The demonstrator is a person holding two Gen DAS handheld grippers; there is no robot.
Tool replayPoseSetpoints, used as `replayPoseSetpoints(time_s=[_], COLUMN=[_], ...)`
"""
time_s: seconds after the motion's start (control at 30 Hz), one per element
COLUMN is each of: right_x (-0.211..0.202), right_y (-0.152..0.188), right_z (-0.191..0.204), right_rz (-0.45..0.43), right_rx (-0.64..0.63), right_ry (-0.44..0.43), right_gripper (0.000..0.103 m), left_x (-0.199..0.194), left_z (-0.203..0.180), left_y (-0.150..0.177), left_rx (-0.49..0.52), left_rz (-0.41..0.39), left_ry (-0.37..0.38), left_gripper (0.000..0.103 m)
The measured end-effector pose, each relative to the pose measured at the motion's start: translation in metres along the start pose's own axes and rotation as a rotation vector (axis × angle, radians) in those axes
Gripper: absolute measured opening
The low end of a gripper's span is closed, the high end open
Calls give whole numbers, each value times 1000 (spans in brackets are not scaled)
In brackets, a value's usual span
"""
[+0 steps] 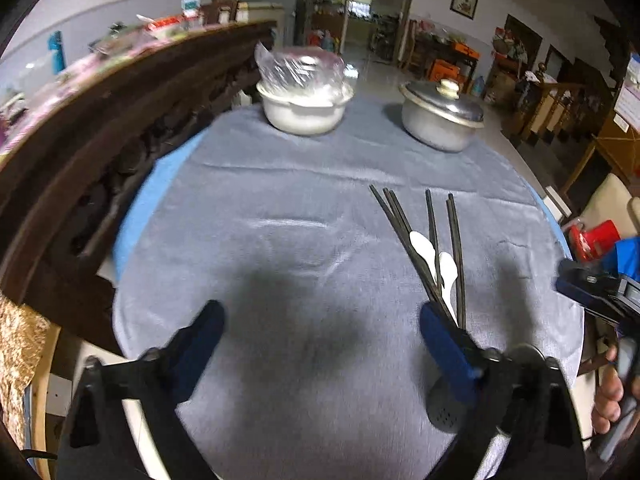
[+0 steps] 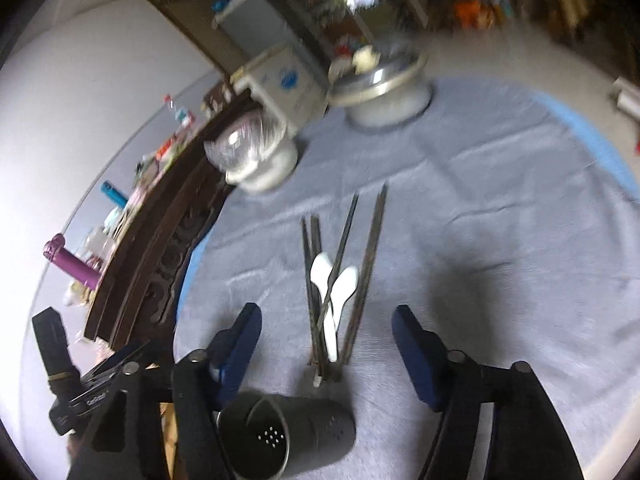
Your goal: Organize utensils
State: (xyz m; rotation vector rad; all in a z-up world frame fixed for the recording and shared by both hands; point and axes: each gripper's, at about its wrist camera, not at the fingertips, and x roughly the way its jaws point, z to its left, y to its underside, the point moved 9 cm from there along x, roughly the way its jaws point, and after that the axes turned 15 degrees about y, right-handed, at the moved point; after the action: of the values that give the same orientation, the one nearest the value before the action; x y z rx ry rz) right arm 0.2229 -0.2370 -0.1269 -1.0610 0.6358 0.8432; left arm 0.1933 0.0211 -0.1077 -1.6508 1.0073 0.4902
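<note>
Left wrist view: the left gripper (image 1: 320, 344) stands wide and empty; chopsticks (image 1: 424, 248) and spoons (image 1: 432, 256) lie at two o'clock. It should steady the holder (image 1: 442, 412) (mostly hidden).

Right wrist view: the right gripper (image 2: 326, 344), part-open and empty, straddles the chopsticks (image 2: 340, 280); the holder (image 2: 288, 432) lies at six. It should grip the bundle's near ends. No writing is readable.

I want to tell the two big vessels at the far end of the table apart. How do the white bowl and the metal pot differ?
The white bowl is glossy white; the metal pot is dull grey metal. The bowl is topped by crumpled clear plastic; the pot wears a metal lid with a pale knob. Both stand upright on the grey tablecloth, apart from each other.
</note>
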Motion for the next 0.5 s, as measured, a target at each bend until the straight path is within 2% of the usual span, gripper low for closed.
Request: replayPoseSetpoints(time_s=[0.1, 0.2, 0.37, 0.5], right_x=[34, 66, 101, 124], right_y=[-5, -6, -6, -3], right_z=[11, 17, 21, 14], right_rz=[85, 161, 259, 327], right_rx=[-7, 3, 48, 57], right_ry=[-44, -69, -99, -47], right_gripper=[62, 62, 53, 50], left_x=[19, 34, 56, 74], left_z=[1, 1, -1, -6], left_y=[-2, -2, -8, -15], left_rx=[-20, -31, -23, -22], left_rz=[50, 77, 107, 133], left_ry=[37, 50, 80, 99], left_gripper=[62, 54, 50, 50])
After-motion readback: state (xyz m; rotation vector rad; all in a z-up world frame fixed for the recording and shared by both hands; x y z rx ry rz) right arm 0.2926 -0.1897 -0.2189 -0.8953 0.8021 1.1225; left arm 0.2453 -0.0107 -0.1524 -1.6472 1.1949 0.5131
